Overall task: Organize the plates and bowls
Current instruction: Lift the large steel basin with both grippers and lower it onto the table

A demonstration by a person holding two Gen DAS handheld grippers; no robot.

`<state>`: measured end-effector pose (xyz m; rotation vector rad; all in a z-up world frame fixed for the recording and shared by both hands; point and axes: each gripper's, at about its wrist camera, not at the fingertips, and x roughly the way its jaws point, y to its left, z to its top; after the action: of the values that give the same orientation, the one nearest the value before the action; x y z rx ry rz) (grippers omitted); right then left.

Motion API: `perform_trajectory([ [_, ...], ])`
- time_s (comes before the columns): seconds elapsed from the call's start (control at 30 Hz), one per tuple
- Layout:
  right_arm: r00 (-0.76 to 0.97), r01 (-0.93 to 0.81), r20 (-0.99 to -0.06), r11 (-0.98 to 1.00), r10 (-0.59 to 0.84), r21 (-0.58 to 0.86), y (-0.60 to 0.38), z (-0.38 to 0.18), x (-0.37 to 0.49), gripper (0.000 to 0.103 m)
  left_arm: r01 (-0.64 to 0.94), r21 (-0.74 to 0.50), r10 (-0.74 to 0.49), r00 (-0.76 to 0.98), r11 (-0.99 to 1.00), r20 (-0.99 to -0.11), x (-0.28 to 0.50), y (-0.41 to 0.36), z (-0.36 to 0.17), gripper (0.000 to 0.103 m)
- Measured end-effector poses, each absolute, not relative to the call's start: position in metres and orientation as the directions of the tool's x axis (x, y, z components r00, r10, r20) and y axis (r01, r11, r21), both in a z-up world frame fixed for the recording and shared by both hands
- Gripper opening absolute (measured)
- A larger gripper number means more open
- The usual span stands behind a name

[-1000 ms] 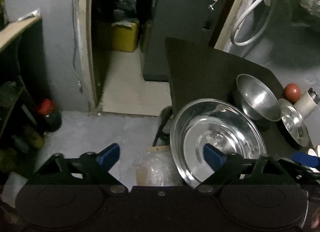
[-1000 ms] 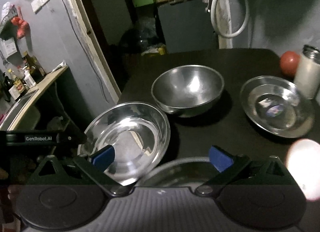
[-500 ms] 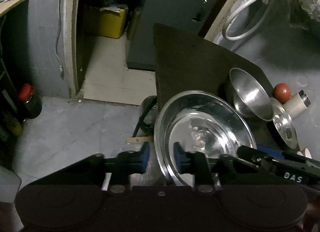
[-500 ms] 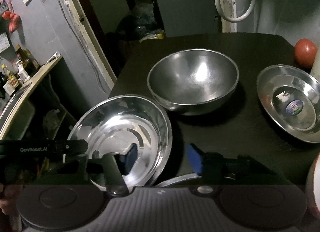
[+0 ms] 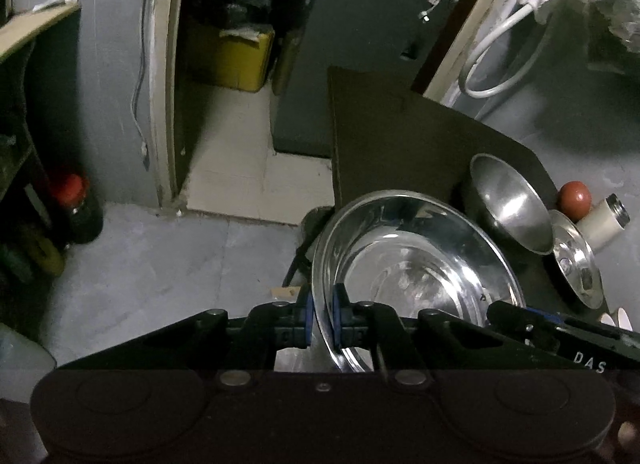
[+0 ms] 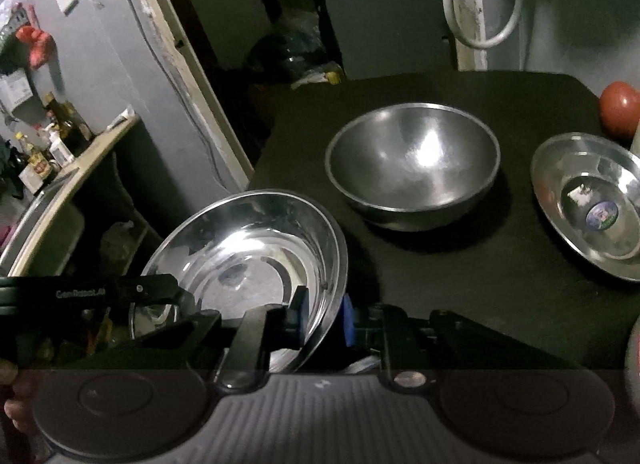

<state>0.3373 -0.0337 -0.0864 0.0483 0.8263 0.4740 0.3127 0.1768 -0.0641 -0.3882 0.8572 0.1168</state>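
Left wrist: both claws (image 5: 321, 320) (image 6: 324, 318) pinch the tilted plate (image 5: 416, 272).

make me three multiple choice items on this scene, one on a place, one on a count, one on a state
1. Where does the deep round steel bowl stand?
A. on the black table
B. on the floor
C. on a wooden shelf

2. How many steel dishes show in the right wrist view?
A. one
B. three
C. five

3. How do the two grippers stand at the wide shiny steel plate?
A. both open, away from it
B. only the left shut on it
C. both shut on its rim

Key: 1 A, it sits on the dark tabletop. 2 B, the plate, the deep bowl and the shallow steel dish with a sticker. 3 C, the left gripper and the right gripper each have blue pads on either side of the rim.
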Motion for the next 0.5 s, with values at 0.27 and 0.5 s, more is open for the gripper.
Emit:
perform_trajectory([
  [0.27,0.626,-0.367,-0.665,0.906,0.408,0.21,-0.063,-0.058,0.298,0.02,-0.156,-0.289,-0.112,0.675,0.944,-0.729,0.295,0.148,-0.041,0.011],
  [0.5,0.654,-0.275,-0.692,0.948,0.306,0.16,-0.112,-0.052,0.256,0.022,-0.005,-0.281,-0.214,0.634,0.96,-0.743,0.29,0.091,-0.043,0.012],
])
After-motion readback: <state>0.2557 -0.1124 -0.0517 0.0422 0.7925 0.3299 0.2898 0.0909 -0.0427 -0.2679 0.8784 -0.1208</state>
